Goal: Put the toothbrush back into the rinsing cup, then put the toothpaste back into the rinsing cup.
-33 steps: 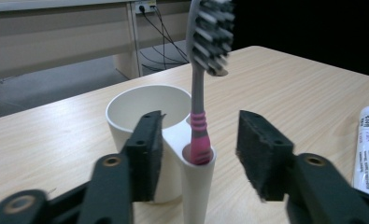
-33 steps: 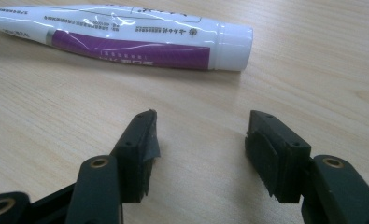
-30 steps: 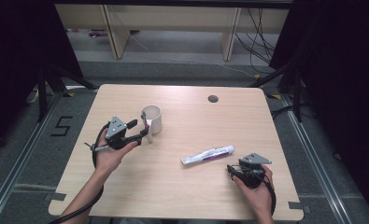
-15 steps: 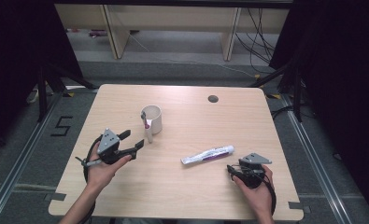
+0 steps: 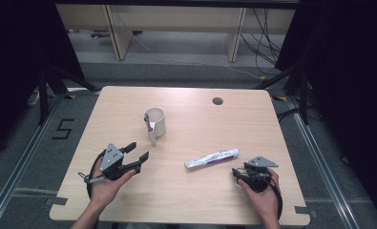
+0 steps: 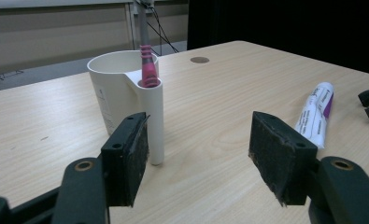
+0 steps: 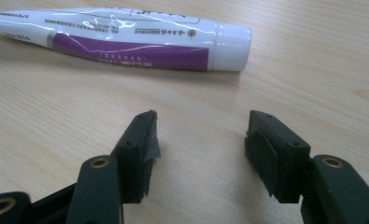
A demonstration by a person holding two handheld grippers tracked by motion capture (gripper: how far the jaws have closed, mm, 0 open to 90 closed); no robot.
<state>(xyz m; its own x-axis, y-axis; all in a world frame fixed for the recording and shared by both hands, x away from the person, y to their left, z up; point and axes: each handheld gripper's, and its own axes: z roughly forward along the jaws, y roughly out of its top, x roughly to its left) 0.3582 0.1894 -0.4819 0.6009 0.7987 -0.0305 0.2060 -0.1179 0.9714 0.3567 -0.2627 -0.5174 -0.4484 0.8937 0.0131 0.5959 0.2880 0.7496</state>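
Where the white cup [image 5: 155,121] stands near the middle of the bench [image 5: 191,119], a pink toothbrush [image 6: 148,70] sits upright in its side holder. A white-and-purple toothpaste tube [image 5: 212,158] lies flat to the cup's right, well apart from it. The left claw [image 5: 137,153] rests near the cup, jaws apart and empty. The right claw [image 5: 237,173] sits just beside the tube, jaws apart, holding nothing.

The left gripper [image 5: 137,151] is being held near the table's [image 5: 191,200] front-left corner, jaws spread apart. The right gripper [image 5: 237,172] is being held near its front-right corner, jaws likewise parted.
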